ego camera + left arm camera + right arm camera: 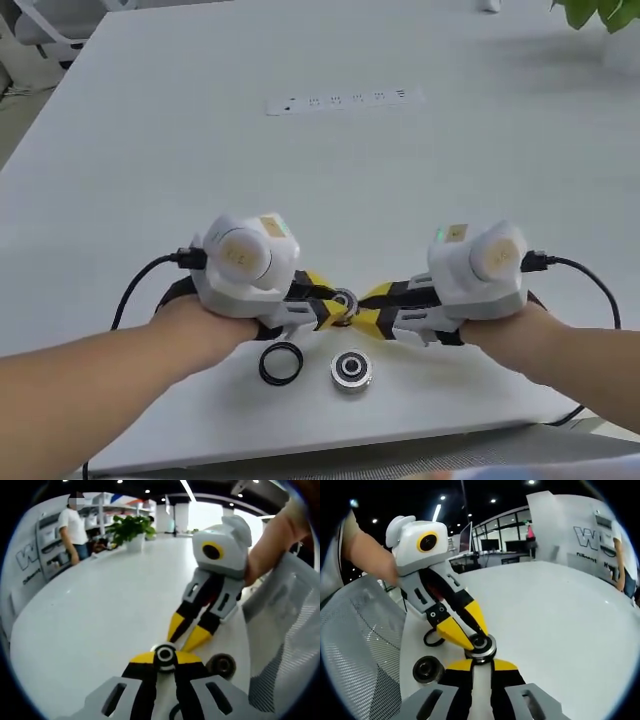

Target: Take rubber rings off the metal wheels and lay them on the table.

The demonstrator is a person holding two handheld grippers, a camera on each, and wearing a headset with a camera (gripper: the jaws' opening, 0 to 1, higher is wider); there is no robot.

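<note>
At lower centre, our left hand-held gripper (322,312) and right hand-held gripper (370,306) both pinch the small black-rimmed metal wheel (343,301) between them.

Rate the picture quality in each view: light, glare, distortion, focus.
Head view: soft even light, faint shadows under the loose wheel and rubber ring, all sharp. Left gripper view: fisheye bends the table, and the far window is blown out. Right gripper view: same bending, ceiling spots glare, held wheel crisp.
</note>
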